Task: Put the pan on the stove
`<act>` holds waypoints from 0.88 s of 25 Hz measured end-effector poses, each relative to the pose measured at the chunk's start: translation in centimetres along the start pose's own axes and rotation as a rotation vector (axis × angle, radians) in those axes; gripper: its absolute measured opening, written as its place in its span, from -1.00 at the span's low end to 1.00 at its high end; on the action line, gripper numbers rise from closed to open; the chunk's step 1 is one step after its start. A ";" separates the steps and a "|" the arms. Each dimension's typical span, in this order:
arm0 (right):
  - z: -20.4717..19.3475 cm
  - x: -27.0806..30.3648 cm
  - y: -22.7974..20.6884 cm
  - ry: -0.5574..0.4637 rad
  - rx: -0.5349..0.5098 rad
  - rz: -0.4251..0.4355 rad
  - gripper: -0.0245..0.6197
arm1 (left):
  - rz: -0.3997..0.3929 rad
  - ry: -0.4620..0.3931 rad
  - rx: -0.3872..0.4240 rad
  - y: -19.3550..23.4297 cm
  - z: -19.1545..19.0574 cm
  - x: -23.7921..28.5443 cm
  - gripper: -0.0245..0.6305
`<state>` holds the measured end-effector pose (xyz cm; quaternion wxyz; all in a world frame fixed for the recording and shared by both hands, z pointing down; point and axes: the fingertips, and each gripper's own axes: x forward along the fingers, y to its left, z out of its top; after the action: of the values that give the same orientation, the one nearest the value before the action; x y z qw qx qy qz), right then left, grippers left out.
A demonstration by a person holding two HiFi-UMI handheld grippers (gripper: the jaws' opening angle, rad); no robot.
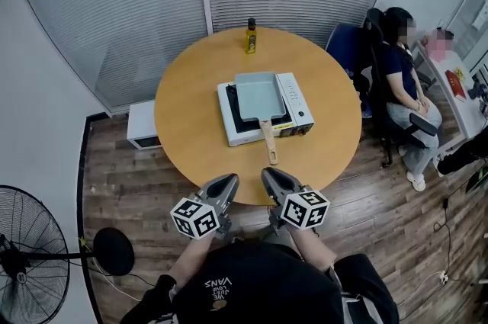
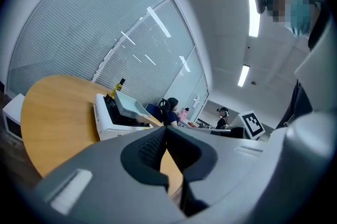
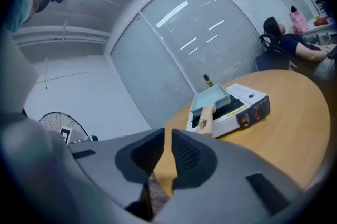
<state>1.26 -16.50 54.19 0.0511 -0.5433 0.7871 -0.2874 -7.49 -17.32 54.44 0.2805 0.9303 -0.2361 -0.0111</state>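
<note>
**Pan on stove; both tools empty at near rim**

Pan (image 1: 258, 95): found already on the stove (image 1: 299, 103), its body laid square over the dark burner well. The task is judged done, or all but done. It is shallow and rectangular, pale grey-blue with a matt finish, and has a low upright rim all round.

Handle (image 1: 268, 141): light wood, rounded at the end. It is pointed toward the person and reaches past the stove front over the desk (image 1: 191, 117). This is judged to suit an easy grasp and to keep the wood off the burner.

Stove: a flat white portable box with a control panel along its right side and a yellow label on the front. It is set near the middle of the desk, presumably so that nothing is carried close to an edge.

Desk: round, with a smooth light wood top. A small yellow bottle (image 1: 250, 36) with a dark cap is stood near the far edge, well apart from the stove.

Left tool (image 1: 228, 180): jaws are seen pressed together with nothing between them.

Right tool (image 1: 269, 176): jaws are seen nearly together with a thin slit between them and nothing in it.

Both tools are held side by side at the near rim, aimed at the stove and well apart from the handle. Ribbed dark pads are noted inside smooth grey plastic jaws.
</note>
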 end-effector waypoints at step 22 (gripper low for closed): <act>-5.0 0.5 2.1 0.107 -0.021 -0.061 -0.88 | -0.019 0.082 -0.007 0.7 -3.2 -3.5 -0.90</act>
<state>-2.65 -14.42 57.36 -0.0054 -0.5516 0.7748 -0.3090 -10.39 -14.64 57.09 0.2933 0.9311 -0.2156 0.0238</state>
